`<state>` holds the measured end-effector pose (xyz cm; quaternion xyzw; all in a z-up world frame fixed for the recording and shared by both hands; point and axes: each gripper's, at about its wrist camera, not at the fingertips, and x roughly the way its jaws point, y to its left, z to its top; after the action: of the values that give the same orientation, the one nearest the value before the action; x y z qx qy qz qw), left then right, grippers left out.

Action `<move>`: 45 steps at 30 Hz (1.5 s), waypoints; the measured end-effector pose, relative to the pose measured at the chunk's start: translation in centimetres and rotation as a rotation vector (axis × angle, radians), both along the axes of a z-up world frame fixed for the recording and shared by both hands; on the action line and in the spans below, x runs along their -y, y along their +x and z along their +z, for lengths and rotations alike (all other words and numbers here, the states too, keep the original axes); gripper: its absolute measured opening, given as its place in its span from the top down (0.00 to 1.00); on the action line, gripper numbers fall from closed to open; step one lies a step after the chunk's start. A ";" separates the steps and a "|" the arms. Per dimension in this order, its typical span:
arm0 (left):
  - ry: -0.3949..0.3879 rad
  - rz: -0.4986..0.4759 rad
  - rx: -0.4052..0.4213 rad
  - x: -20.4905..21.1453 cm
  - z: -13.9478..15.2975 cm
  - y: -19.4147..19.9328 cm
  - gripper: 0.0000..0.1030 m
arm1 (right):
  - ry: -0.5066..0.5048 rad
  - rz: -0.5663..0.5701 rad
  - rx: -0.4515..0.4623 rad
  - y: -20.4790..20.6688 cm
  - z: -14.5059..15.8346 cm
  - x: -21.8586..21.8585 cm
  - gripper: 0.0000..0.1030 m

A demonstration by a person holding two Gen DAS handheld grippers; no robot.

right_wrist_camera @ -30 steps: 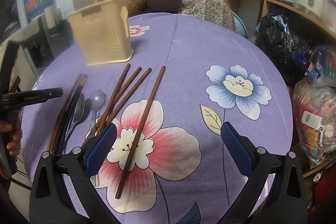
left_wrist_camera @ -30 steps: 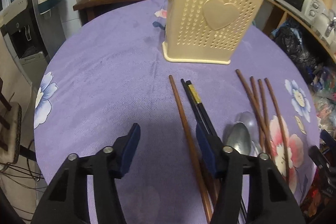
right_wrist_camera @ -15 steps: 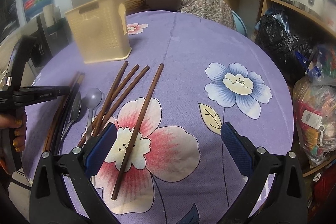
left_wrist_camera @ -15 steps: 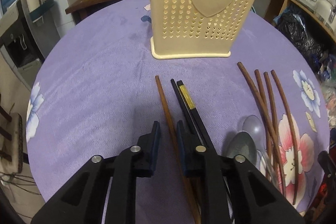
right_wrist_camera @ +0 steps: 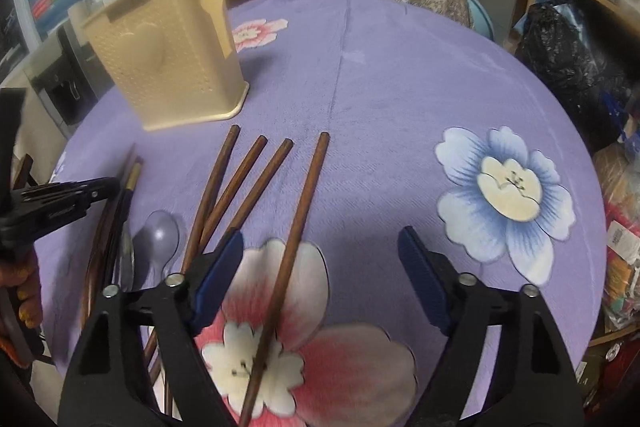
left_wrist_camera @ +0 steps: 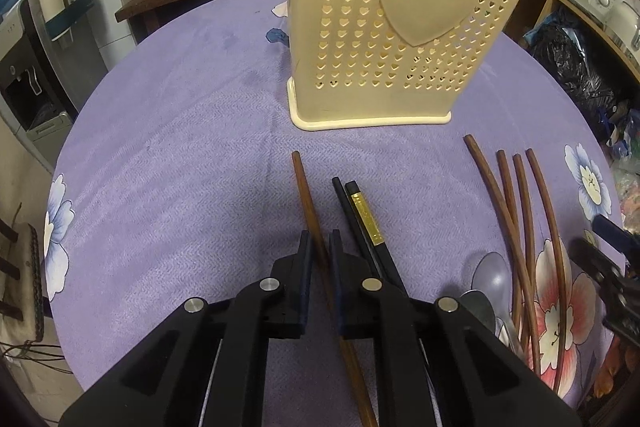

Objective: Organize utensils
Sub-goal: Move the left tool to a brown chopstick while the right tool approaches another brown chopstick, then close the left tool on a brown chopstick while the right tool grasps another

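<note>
Clamping my left gripper (left_wrist_camera: 319, 259), open a second ago, onto the brown chopstick (left_wrist_camera: 308, 199) between its jaws readies it for the holder (left_wrist_camera: 384, 39); my right gripper (right_wrist_camera: 320, 283) is closing around another chopstick (right_wrist_camera: 298, 227), untouched.

The right tool (right_wrist_camera: 320, 267) (jaws closing) straddles a brown chopstick (right_wrist_camera: 298, 223) on the purple cloth (right_wrist_camera: 400, 87).
</note>
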<state>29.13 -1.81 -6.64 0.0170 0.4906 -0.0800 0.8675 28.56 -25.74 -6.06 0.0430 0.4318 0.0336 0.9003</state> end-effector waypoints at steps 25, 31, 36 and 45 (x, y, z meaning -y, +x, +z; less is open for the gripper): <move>0.059 -0.006 0.024 1.1 -0.1 1.5 0.93 | -0.045 -0.034 -0.028 6.4 -1.1 -1.6 0.91; 0.011 -0.011 0.084 0.6 1.1 0.1 0.93 | 0.034 -0.013 0.033 5.0 0.6 -0.8 0.92; -0.099 -0.003 0.171 -1.0 4.7 -1.8 0.93 | 0.104 0.040 0.144 2.1 4.8 -0.2 0.92; -0.149 -0.011 0.373 -3.1 11.3 -5.8 0.93 | 0.152 0.095 0.328 -2.6 12.6 2.3 0.92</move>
<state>23.38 1.32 4.70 -0.0301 0.3142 -0.1162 0.9417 25.93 -28.02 6.58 0.0844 0.2769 0.1152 0.9502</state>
